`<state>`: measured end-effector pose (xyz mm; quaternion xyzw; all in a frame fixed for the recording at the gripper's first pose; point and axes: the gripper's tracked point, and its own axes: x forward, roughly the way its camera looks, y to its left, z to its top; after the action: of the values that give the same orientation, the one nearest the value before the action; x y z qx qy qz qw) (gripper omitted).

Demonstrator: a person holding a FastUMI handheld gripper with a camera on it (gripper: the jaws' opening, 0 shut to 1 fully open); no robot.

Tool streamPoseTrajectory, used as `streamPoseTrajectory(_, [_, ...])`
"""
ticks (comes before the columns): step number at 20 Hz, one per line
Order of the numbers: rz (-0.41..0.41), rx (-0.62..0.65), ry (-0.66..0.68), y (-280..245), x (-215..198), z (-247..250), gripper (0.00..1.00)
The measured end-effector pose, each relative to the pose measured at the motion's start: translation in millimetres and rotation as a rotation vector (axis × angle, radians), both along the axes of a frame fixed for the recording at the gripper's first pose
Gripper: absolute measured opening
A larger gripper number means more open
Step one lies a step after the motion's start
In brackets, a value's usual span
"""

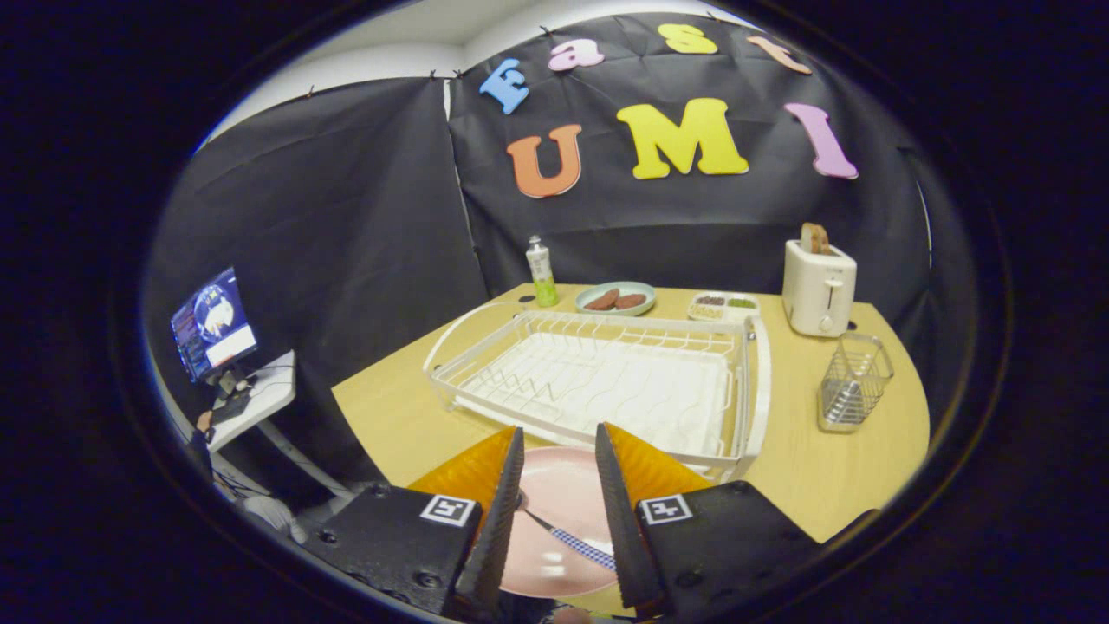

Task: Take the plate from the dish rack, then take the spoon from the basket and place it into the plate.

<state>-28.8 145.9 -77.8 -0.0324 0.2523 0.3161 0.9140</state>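
We hold the gripper (pixel 559 472) parted and empty above the pink plate (pixel 554 511); the spoon (pixel 567 539) lies in it, handle slanting toward the right finger; the dish rack (pixel 606 373) (beyond the fingertips) stands bare; only withdrawal remains, we judge.

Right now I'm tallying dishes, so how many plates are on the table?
2. A pink plate with the spoon lies between the open fingers; a green plate of food sits beyond the dish rack.
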Motion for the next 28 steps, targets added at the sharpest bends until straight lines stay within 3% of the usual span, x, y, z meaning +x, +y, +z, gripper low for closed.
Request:
streamPoseTrajectory(4, [-0.109, 0.011, -0.163, -9, 9, 29, 0.90])
streamPoseTrajectory(6, [-0.130, 0.023, -0.209, -10, 2, 36, 0.99])
streamPoseTrajectory(16, [-0.237, 0.058, -0.395, -19, -35, 65, 1.00])
streamPoseTrajectory(23, [-0.390, 0.105, -0.414, -51, -39, 70, 1.00])
streamPoseTrajectory(28, [-0.434, 0.128, -0.405, -58, -42, 75, 1.00])
